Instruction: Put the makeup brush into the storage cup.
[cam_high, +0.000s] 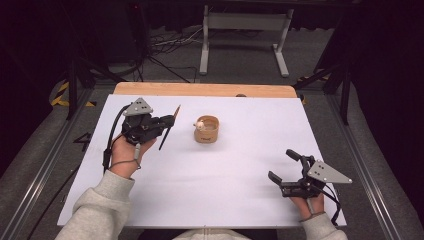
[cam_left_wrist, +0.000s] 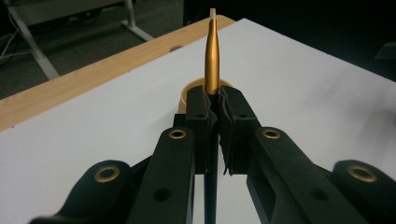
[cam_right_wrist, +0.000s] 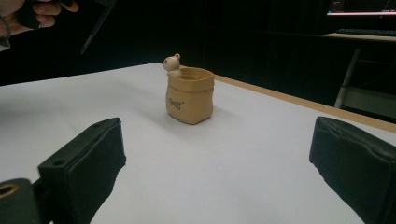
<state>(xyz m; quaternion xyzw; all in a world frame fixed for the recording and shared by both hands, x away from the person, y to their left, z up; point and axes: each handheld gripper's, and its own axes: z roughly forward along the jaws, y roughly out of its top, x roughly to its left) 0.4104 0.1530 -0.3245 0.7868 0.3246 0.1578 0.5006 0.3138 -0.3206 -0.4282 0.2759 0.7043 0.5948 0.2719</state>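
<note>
A tan sack-shaped pot with a small pale figure on its rim stands upright mid-table; I also see this pot in the right gripper view. My left gripper is shut on a slim pen with a black shaft and a gold upper part, held above the table to the left of the pot. In the left gripper view the pot peeks out behind the jaws. My right gripper rests open near the front right of the sheet, nothing between its pads.
A white sheet covers the wooden table, whose far edge shows bare. Beyond it stand a white metal frame and cables on the floor. Black rails run along both table sides.
</note>
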